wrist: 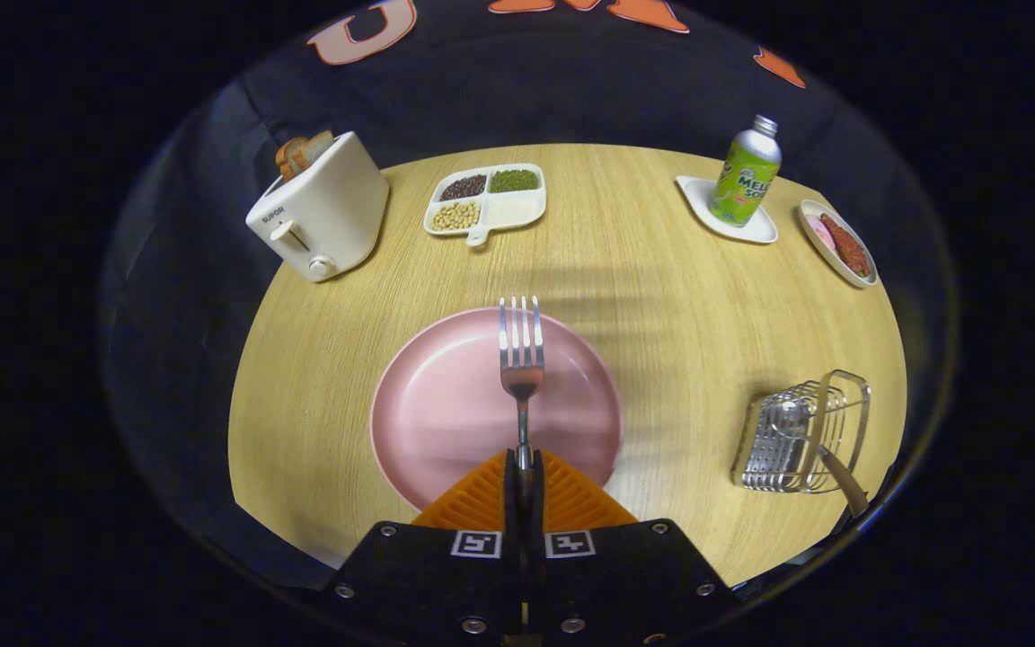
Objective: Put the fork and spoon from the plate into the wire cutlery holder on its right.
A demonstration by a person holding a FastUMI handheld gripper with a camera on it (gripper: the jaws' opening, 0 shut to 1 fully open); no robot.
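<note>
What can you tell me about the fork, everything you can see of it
The fork looks like shiny steel, with four straight tines and a slim handle. The gripper is shut on the handle's end, both fingers pressing it. It points straight ahead from the fingers, tines farthest away, over the pink plate. Whether it touches the plate is unclear.

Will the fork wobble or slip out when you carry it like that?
Probably stiff: the fork looks like shiny metal. It might swing or slide, since the gripper pinches only its thin, smooth handle end, leaving the heavier tines sticking out over the pink plate.
</note>
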